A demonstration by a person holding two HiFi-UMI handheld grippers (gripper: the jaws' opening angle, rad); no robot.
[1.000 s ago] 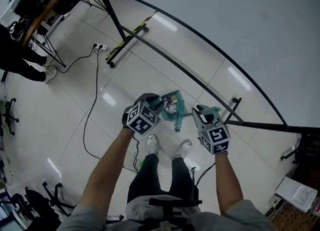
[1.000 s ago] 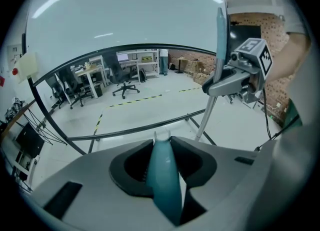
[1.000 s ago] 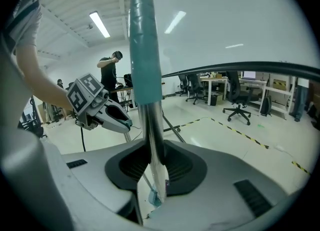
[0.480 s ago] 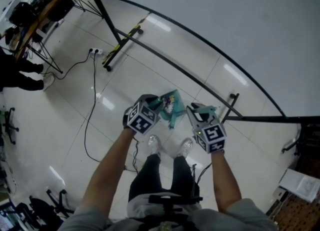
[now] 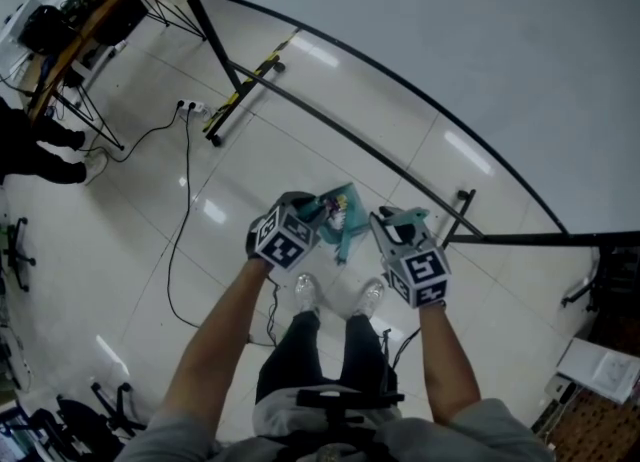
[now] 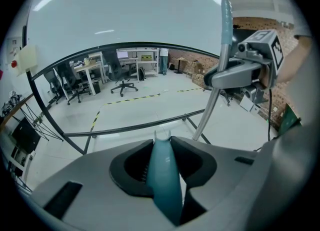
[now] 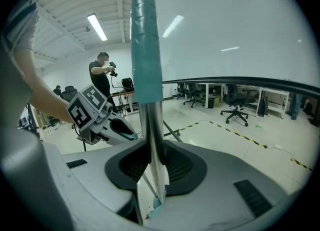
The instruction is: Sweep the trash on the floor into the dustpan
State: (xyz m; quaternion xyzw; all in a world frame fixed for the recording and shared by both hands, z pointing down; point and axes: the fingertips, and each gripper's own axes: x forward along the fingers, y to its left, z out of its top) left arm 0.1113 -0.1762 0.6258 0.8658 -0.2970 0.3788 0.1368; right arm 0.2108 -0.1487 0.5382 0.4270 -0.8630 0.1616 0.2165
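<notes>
Far left, a desk point(image 5: 75, 35) on the tiled floor point(image 5: 130, 250), and a power strip point(image 5: 190, 106) with its cable point(image 5: 178, 220) trailing down towards the person's shoes point(image 5: 305, 290). Now the left gripper point(image 5: 305, 215): its jaws are clamped narrow on the teal dustpan handle point(image 6: 162, 175), which runs straight out between them. The dustpan point(image 5: 350, 200) sits just beyond, between the two grippers and ahead of the shoes, with a few coloured scraps point(image 5: 337, 213) showing in it; whether it touches the floor can't be told. Across to the right gripper point(image 5: 395, 222): jaws pinched on the broom pole point(image 7: 150, 130), bare metal at the pads, teal grip higher up, the pole standing close to upright. Behind it all, a curved black rail point(image 5: 400, 90) sweeps off right.
</notes>
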